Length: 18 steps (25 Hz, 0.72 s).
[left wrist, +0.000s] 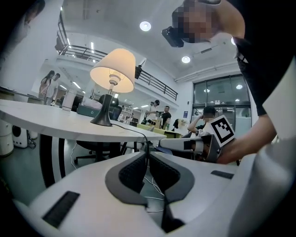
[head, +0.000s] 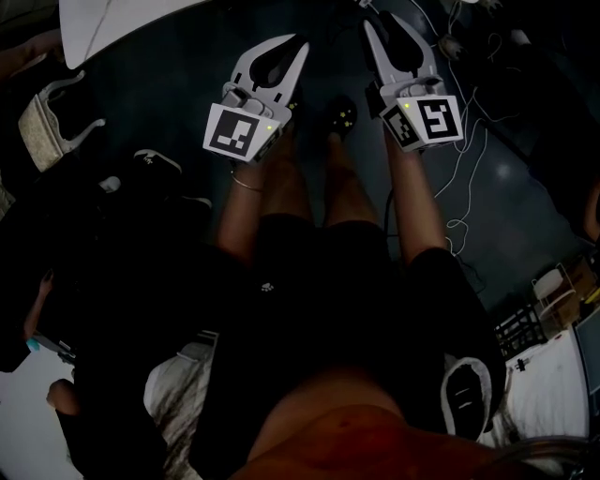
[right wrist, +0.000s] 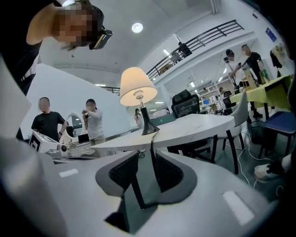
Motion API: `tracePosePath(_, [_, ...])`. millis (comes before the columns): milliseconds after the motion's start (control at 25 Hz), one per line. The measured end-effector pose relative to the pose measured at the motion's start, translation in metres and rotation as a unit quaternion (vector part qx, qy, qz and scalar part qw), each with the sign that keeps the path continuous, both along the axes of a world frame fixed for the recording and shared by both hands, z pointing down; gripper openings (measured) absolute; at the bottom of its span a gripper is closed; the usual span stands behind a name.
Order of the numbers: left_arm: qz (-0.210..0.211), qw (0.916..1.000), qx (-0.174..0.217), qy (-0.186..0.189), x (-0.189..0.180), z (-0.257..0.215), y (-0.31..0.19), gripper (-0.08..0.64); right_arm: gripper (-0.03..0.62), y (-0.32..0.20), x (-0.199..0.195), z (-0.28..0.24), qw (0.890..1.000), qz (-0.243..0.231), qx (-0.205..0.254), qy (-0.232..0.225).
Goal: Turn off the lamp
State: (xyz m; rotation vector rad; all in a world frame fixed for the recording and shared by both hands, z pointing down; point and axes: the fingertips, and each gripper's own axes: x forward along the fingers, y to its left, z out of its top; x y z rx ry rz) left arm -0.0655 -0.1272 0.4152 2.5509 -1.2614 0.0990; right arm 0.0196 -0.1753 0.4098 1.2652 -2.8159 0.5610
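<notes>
- Head view: dark picture. The left gripper and right gripper are held side by side over the floor, above the person's legs. Loose cables lie on the floor at the right.
- Left gripper view: jaws clenched together, nothing between them. The lamp has its shade lit. It stands upright on a white desk, ahead and to the left, well apart from the gripper. Its cord runs off the desk edge. The right gripper shows at the right, held in a hand.
- Right gripper view: jaws released, standing apart, pads gripping nothing. The cord shows through the gap, farther off. The lamp is lit, on the same desk, straight ahead and well apart. Two people stand at the far left.
</notes>
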Motion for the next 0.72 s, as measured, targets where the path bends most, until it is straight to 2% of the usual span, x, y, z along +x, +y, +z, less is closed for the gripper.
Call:
tracePosePath(160, [0.002,1.0,-0.003,0.004,0.0,0.016,-0.001,0.012,0.094,-0.007,-0.01,0.016,1.0,-0.002,-0.005,0.008])
tracePosePath(240, [0.0,0.9999,-0.007,0.007,-0.001,0.023,-0.003,0.063,0.098,-0.011,-0.015,0.024,1.0,-0.006,-0.005,0.014])
tracePosePath(600, [-0.009,0.9998,-0.017,0.004,-0.012,0.03,-0.005,0.066,0.097,-0.027,-0.03,0.041,0.998,-0.019,-0.023,0.053])
tracePosePath(680, [-0.008,0.9998,-0.018,0.007,-0.011,0.03,-0.004,0.066,0.085,-0.031,-0.028,0.042,0.999,-0.01,-0.03,0.044])
tracePosePath(720, [-0.007,0.9997,-0.02,0.008,-0.01,0.03,-0.004,0.066,0.058,-0.032,-0.027,0.043,0.999,-0.006,-0.033,0.041])
